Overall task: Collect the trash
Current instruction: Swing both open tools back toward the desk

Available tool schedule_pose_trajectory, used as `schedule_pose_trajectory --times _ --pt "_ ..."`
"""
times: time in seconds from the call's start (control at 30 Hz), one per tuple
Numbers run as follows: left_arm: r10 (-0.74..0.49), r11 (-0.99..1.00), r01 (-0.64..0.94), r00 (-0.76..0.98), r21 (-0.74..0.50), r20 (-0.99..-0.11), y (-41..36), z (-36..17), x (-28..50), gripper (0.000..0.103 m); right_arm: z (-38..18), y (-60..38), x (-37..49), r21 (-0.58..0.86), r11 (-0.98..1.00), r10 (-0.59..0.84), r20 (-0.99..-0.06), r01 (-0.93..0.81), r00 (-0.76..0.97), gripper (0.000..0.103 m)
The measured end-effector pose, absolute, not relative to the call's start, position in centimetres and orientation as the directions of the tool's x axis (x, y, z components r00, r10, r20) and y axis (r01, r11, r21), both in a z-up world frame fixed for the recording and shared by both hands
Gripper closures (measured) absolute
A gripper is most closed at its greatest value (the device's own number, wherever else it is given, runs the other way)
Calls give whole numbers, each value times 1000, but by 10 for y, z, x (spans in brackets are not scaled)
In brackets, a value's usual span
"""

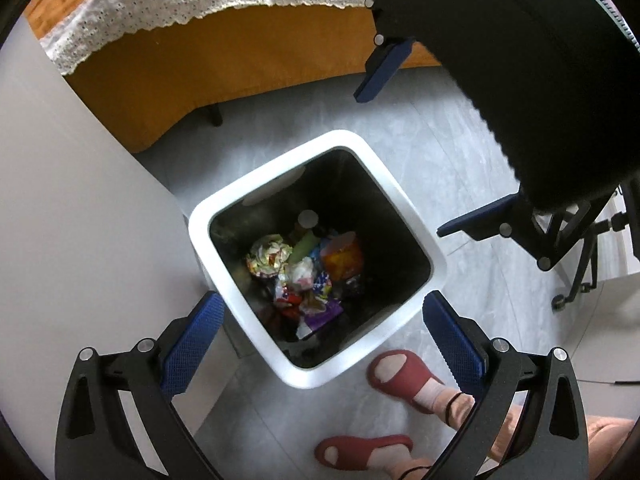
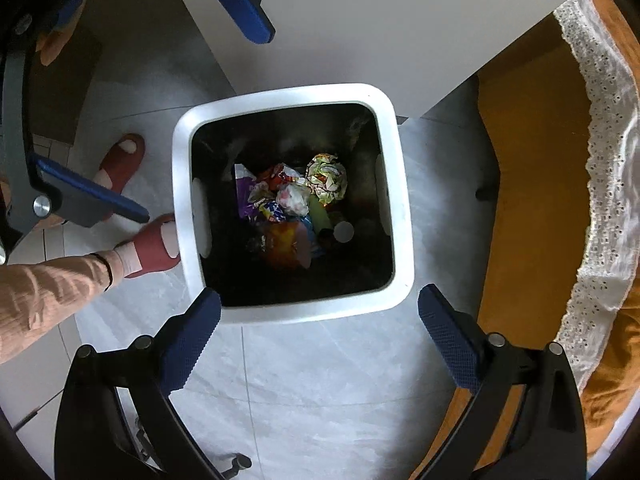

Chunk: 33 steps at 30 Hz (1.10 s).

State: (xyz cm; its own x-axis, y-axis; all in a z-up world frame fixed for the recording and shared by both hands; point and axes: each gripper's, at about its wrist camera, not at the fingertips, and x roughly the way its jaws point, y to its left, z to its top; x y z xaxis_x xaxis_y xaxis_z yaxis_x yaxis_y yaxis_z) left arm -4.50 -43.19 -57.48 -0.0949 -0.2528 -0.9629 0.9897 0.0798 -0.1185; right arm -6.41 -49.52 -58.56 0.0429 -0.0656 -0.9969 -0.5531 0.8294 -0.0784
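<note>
A white square trash bin (image 1: pixel 400 184) with a black inside stands on the grey floor; it also shows in the right wrist view (image 2: pixel 186 148). Crumpled wrappers and other trash (image 1: pixel 308 268) lie at its bottom, also seen in the right wrist view (image 2: pixel 292 200). My left gripper (image 1: pixel 322 322) is open and empty, held above the bin's near rim. My right gripper (image 2: pixel 318 312) is open and empty, above the opposite rim. The right gripper (image 1: pixel 416 148) shows open at the upper right in the left view. The left gripper (image 2: pixel 208 120) shows open at the upper left in the right view.
A white table top (image 1: pixel 60 200) stands beside the bin. A bed with an orange cover (image 1: pixel 168 80) and white lace cloth (image 2: pixel 600 160) lies beyond. The person's feet in red slippers (image 1: pixel 400 376) stand by the bin. An office chair base (image 1: pixel 580 280) is at the right.
</note>
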Motion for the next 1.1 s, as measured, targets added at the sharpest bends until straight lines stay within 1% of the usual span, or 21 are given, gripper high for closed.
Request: schedule_pose_trajectory --times 0.2,0.4,0.43,0.5,0.6,0.7,0.83,0.87,0.93,1.03,1.1 --pt "-266 72 990 -98 -121 -959 -430 -536 -48 5 -556 -496 -67 -90 845 -75 -996 -528 50 5" --pt "-299 81 991 -80 -109 -951 -427 -478 -53 5 -499 -496 -79 -97 869 -72 -995 -486 70 5" --pt "-303 85 991 -74 -104 -950 -426 -468 -55 5 -482 -496 -84 -106 875 -77 -994 -472 81 5" --pt "-327 97 990 -67 -104 -943 -424 -439 -58 5 -461 -495 -89 -109 888 -76 -993 -446 92 5" --pt "-371 120 988 -43 -94 -928 -418 -390 -63 5 -412 -492 -101 -112 917 -65 -989 -383 134 5" --pt "-411 142 986 -19 -85 -912 -411 -337 -71 5 -350 -490 -114 -92 956 -37 -980 -278 198 5" --pt "-494 200 978 46 -62 -868 -395 -261 -76 5 -286 -487 -127 -98 981 -44 -951 -166 305 5" --pt "-509 214 976 71 -46 -858 -393 -247 -78 5 -268 -485 -129 -102 984 -48 -941 -146 334 5" --pt "-528 269 962 175 32 -831 -382 -213 -80 5 -231 -478 -133 -94 990 -45 -915 -103 402 5" --pt "-554 334 940 257 71 -792 -362 -171 -77 5 -191 -464 -134 -96 992 -48 -880 -77 472 5" --pt "-572 375 924 289 68 -768 -349 -149 -70 5 -174 -459 -133 -86 993 -35 -866 -80 499 5"
